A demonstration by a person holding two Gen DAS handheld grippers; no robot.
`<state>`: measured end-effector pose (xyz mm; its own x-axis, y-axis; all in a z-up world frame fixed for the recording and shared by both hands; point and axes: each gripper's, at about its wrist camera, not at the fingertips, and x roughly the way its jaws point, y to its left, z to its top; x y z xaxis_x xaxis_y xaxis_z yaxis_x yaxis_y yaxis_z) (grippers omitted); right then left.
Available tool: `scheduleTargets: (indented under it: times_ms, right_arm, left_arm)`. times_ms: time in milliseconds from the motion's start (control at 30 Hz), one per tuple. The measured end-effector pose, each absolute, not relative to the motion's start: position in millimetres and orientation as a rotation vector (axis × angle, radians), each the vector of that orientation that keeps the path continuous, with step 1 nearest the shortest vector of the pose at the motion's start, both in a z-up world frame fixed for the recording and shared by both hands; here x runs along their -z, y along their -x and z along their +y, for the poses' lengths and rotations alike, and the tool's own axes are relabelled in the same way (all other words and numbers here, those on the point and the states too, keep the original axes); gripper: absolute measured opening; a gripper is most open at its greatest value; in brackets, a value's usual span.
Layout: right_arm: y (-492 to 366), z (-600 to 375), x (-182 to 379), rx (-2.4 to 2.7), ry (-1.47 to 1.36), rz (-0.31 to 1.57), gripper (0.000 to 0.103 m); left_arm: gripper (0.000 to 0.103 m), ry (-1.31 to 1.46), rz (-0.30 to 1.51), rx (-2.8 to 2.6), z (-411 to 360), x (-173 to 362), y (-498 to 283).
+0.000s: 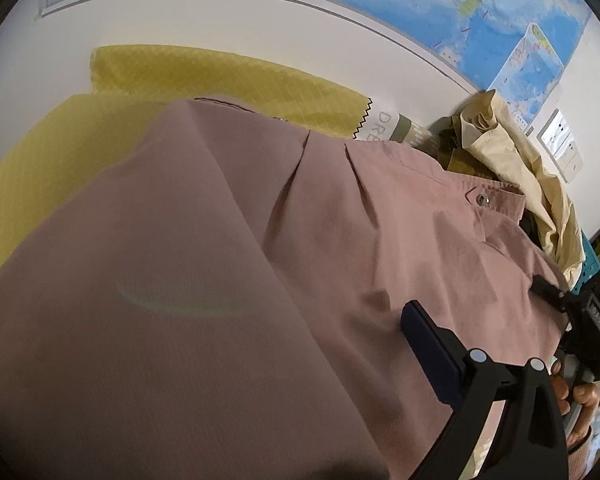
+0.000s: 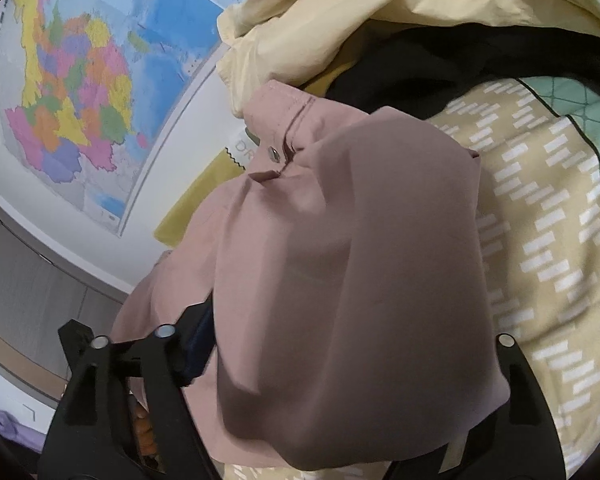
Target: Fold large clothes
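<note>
**Inspector:** Pink shirt fills the left wrist view, draped close over the lens and spread toward a yellow cloth by the wall map. One finger of the left gripper shows, lying against the fabric; its partner is hidden under the cloth, so whether it pinches I cannot tell. A snap button marks the collar end.

**Clerk:** And the right wrist view?

**Inspector:** Same pink shirt, bunched between the fingers of the right gripper, which stand wide apart. The fabric sags loose; I see no pad pressing it. Below lies a patterned bed cover; beyond, a cream garment in a heap.

**Clerk:** Handling?

**Inspector:** Judged light, thin and limp, likely slippery. It will slump unless taken at a stitched edge: collar seam or hem, both grippers well apart.
</note>
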<state>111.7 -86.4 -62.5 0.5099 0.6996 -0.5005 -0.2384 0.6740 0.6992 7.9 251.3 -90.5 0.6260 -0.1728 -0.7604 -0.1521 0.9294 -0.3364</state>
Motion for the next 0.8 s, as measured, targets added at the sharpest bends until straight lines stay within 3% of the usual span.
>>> scheduleTargets:
  times_ms: [167, 200, 233, 267, 333, 400, 467, 533, 567, 600, 633, 667, 733, 767, 800]
  right_arm:
    - [-120.1, -77.4, 62.8, -0.623, -0.579, 0.859, 0.079]
    - [-121.9, -77.4, 63.0, -0.628, -0.586, 0.861, 0.068]
    - [-124.4, -76.9, 64.4, -0.64, -0.599, 0.87, 0.058]
    - [-127.9, -76.5, 68.1, -0.657, -0.62, 0.887, 0.042]
    - [-132.1, -77.1, 76.2, -0.696, -0.669, 0.92, 0.036]
    - [-131.6, -76.2, 74.0, -0.7, -0.652, 0.919, 0.041]
    - [-132.4, -78.2, 73.0, -0.708, -0.685, 0.912, 0.047]
    - [-134.0, -76.0, 71.3, -0.713, -0.679, 0.916, 0.048]
    - [-133.7, -75.6, 71.2, -0.71, -0.678, 0.914, 0.049]
    - [-133.9, -73.4, 70.5, -0.721, -0.672, 0.911, 0.044]
    - [-134.5, -71.0, 70.4, -0.72, -0.658, 0.915, 0.039]
    - [-134.7, -69.7, 71.4, -0.724, -0.66, 0.921, 0.033]
    - [-133.6, -66.7, 68.9, -0.757, -0.665, 0.919, 0.026]
    - [-131.9, -64.4, 62.9, -0.758, -0.643, 0.906, 0.024]
    - [-131.1, -62.7, 58.4, -0.767, -0.637, 0.9, 0.023]
  left_arm:
    - [0.096, 0.403, 0.895, 0.015, 251.3, 91.6, -14.4]
    - [0.093, 0.404, 0.894, 0.009, 251.1, 91.7, -14.8]
    - [0.085, 0.404, 0.893, -0.008, 251.6, 91.3, -14.9]
    - [0.065, 0.402, 0.889, -0.039, 253.2, 90.4, -14.5]
    - [0.059, 0.432, 0.895, -0.04, 258.9, 89.8, -13.6]
    - [0.061, 0.47, 0.899, -0.01, 265.9, 90.6, -13.6]
    - [0.08, 0.49, 0.902, 0.046, 267.9, 91.8, -16.2]
    - [0.087, 0.48, 0.915, 0.068, 263.3, 91.0, -20.9]
    - [0.088, 0.462, 0.917, 0.069, 259.6, 90.8, -24.3]
    - [0.088, 0.448, 0.913, 0.063, 257.0, 90.7, -27.1]
    - [0.081, 0.435, 0.912, 0.056, 255.4, 90.9, -29.0]
    - [0.057, 0.419, 0.916, 0.031, 255.3, 90.7, -31.2]
    - [0.035, 0.434, 0.911, 0.017, 262.1, 86.6, -34.1]
    - [0.027, 0.45, 0.907, 0.021, 266.2, 84.3, -35.0]
    - [0.024, 0.455, 0.904, 0.021, 269.7, 80.7, -35.9]
